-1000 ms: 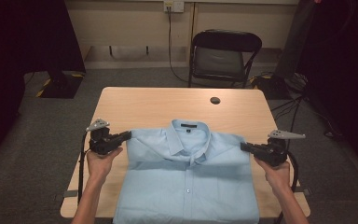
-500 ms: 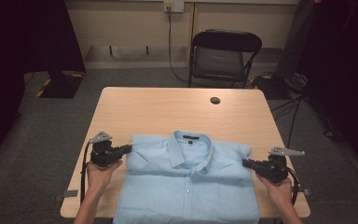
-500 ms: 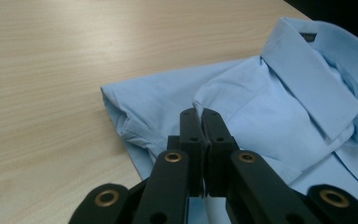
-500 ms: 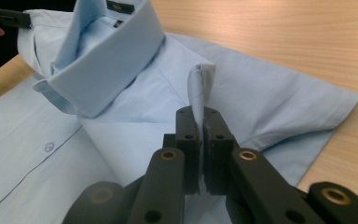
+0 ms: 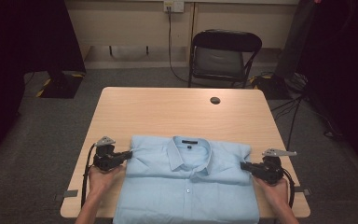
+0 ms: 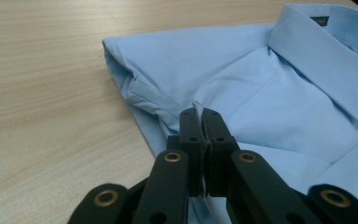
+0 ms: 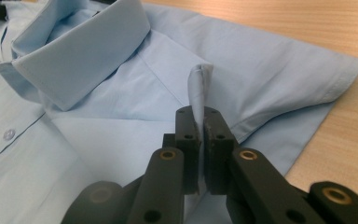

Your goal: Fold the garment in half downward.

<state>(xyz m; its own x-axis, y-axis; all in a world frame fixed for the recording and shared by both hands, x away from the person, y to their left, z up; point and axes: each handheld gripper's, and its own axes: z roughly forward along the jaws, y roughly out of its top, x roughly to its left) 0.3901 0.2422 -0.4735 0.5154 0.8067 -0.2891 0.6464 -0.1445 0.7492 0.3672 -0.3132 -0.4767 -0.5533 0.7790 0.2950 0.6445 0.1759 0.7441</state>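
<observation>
I have a light blue shirt (image 5: 189,186) lying face up on the desk (image 5: 177,109), collar (image 5: 189,149) away from me and the buttoned front running toward my edge. My left hand-held gripper (image 5: 127,154) is pinching the cloth at the shoulder on its side; in the left gripper view the jaws are pressed together with a small peak of fabric caught at their tips (image 6: 199,114). My right hand-held gripper (image 5: 243,165) is doing the same on the opposite shoulder, and in the right gripper view a narrow upright ridge of cloth (image 7: 199,88) stands out from between the closed jaws. The collar lies just beyond and inward of each gripper, and the folded sleeve edge sits to the outer side of each.

I judge this shirt to be light, thin and thoroughly limp: it will sag and drape wherever I am not holding it, and a small pinch could slide out if I pull sharply. The collar is the only stiffer part. The shoulder seams beside the collar seem the best places to hold, since the doubled cloth there gives the pads more to bite. The two holds are level, so the shirt should move evenly.

A small dark disc (image 5: 215,100) rests well ahead of both grippers.
</observation>
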